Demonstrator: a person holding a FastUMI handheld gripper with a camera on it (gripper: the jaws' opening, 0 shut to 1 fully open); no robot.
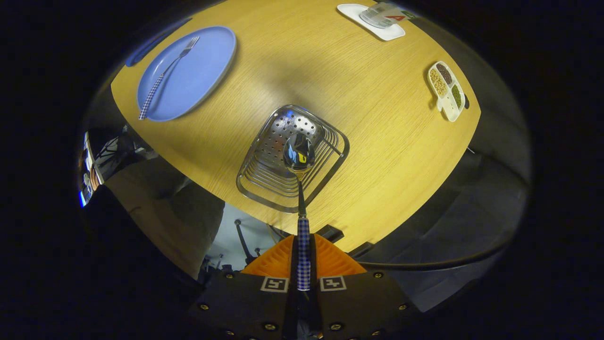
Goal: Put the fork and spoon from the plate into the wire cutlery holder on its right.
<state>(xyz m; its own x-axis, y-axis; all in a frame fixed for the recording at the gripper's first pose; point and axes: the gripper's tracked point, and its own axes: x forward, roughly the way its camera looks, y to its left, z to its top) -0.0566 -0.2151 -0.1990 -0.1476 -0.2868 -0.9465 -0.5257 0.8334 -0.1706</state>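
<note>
My gripper [303, 252] is shut on the spoon [300, 189], both fingers pressing its checked handle. The spoon points straight ahead, and its shiny bowl hangs over the opening of the wire cutlery holder [264, 184], which stands on the wooden table below me. I look down into the holder and see its perforated metal base. Beyond it to the left lies the blue plate [207, 66] with the fork [165, 75] resting across it, checked handle toward me, tines away.
A white divided dish [448, 92] with beans sits far right on the table [377, 141]. A white tray [373, 21] with a clear container lies at the far edge. The table's near edge runs just under the holder, with dark floor beneath.
</note>
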